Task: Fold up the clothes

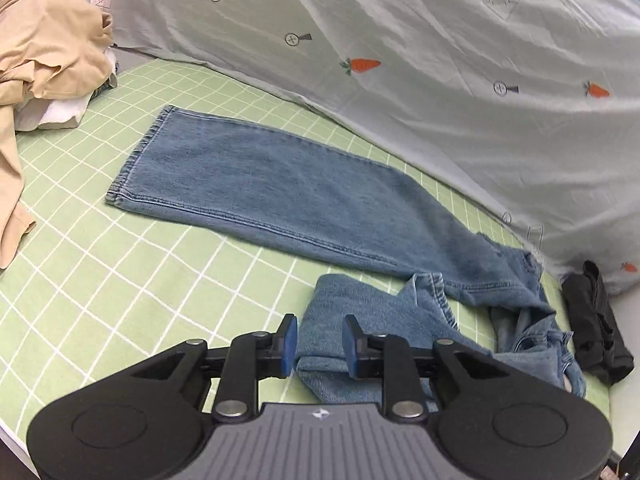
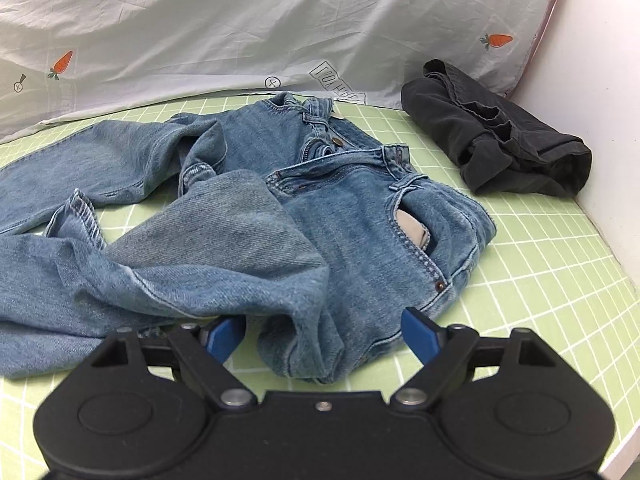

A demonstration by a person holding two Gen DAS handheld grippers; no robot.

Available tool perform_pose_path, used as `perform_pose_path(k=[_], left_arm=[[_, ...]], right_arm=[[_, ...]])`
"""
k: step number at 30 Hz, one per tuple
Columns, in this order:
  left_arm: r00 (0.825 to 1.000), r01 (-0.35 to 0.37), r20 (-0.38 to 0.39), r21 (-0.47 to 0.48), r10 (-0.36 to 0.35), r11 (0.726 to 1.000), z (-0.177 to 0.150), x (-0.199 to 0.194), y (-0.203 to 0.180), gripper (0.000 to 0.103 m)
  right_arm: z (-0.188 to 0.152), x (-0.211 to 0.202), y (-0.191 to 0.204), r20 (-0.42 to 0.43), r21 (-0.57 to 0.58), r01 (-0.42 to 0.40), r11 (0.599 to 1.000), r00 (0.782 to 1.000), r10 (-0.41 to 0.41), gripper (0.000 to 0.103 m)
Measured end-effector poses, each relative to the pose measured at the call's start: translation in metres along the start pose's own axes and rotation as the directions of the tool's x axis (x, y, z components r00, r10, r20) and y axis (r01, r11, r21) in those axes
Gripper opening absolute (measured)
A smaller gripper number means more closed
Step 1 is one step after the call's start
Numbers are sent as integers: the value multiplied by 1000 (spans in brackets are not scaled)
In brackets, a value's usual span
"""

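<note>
Green checked bed sheet [image 1: 120,280] lies under my blue denim jeans [image 1: 280,188], with one leg flat and the other leg bunched near the waist. My left tool [image 1: 319,340] is partly open around that bunched leg and not pinching it. My right tool [image 2: 320,336] is wide open over the waist and holds nothing. I think I should grab the crumpled leg's hem and pull it straight onto the flat leg.

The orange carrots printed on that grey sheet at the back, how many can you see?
3 in the left wrist view: one carrot mid-sheet, one further right, one low at the right edge above the black garment. Folds may hide others.
</note>
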State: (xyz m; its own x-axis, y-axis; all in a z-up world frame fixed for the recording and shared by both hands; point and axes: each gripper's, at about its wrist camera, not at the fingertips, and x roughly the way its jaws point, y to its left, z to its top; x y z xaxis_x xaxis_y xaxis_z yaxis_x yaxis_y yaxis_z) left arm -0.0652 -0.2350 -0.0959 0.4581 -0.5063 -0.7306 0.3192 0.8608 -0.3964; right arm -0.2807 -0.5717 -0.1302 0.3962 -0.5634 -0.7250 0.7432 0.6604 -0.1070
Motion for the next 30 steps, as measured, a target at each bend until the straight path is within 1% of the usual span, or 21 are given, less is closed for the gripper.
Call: perform_pose_path(k=[2, 5, 7, 8, 9, 10, 11, 13, 15, 17, 20, 21, 22, 23, 24, 25, 26, 27, 29, 30], left_arm=[[1000, 11, -10, -11, -11, 1000, 11, 7, 5, 35], [999, 19, -46, -8, -20, 1000, 24, 22, 10, 43], [995, 45, -92, -21, -47, 999, 26, 39, 13, 45], [992, 55, -113, -29, -58, 998, 27, 48, 14, 46], [989, 61, -130, -39, -66, 997, 27, 56, 13, 48], [987, 65, -144, -51, -72, 997, 27, 66, 14, 52], [986, 64, -152, -61, -73, 996, 26, 73, 13, 61], [982, 62, -174, -76, -74, 995, 22, 87, 12, 70], [972, 90, -208, -82, -105, 993, 18, 99, 9, 70], [966, 95, -233, -91, -114, 991, 10, 109, 5, 70], [964, 91, -241, -96, -112, 991, 0, 117, -3, 70], [965, 90, -238, -92, -110, 992, -3, 118, -7, 68], [966, 92, -233, -82, -109, 992, -5, 119, -10, 64], [968, 101, -226, -55, -110, 993, -5, 118, -15, 41], [969, 107, -221, -37, -113, 994, -5, 117, -19, 31], [971, 111, -211, -27, -115, 993, -4, 115, -23, 25], [975, 112, -194, -17, -113, 994, -2, 113, -26, 21], [980, 107, -171, 5, -104, 994, 0, 109, -29, 20], [995, 62, -87, 80, -55, 995, 13, 93, -39, 18], [999, 30, -25, 116, -27, 993, 23, 81, -44, 17]], right_arm=[[4, -11, 5, 62, 25, 12, 1000, 998, -13, 84], [16, -25, 11, 171, 75, -8, 997, 985, -5, 84], [23, -30, 16, 217, 111, -23, 994, 976, -2, 84], [26, -29, 18, 225, 126, -31, 992, 974, 2, 85], [29, -25, 21, 217, 130, -39, 991, 976, 10, 85], [31, -19, 25, 193, 123, -35, 992, 981, 10, 85], [32, -12, 29, 166, 113, -20, 993, 986, 1, 85], [30, 3, 36, 98, 94, -11, 995, 995, 2, 85], [27, 16, 33, 45, 106, -44, 993, 998, 39, 85], [24, 26, 29, 11, 113, -55, 992, 998, 54, 85], [24, 36, 23, -17, 121, -54, 991, 998, 57, 85], [24, 39, 21, -27, 124, -58, 991, 998, 62, 85], [24, 41, 18, -37, 126, -64, 990, 997, 69, 85], [23, 44, 17, -47, 125, -68, 990, 996, 75, 85], [23, 46, 16, -56, 120, -73, 990, 995, 80, 85], [22, 48, 16, -63, 115, -80, 990, 994, 87, 85], [22, 49, 16, -67, 112, -88, 990, 993, 96, 85], [22, 49, 16, -68, 111, -96, 989, 992, 104, 85], [23, 47, 17, -62, 104, -110, 989, 991, 116, 85], [23, 46, 18, -56, 100, -116, 988, 991, 122, 85]])
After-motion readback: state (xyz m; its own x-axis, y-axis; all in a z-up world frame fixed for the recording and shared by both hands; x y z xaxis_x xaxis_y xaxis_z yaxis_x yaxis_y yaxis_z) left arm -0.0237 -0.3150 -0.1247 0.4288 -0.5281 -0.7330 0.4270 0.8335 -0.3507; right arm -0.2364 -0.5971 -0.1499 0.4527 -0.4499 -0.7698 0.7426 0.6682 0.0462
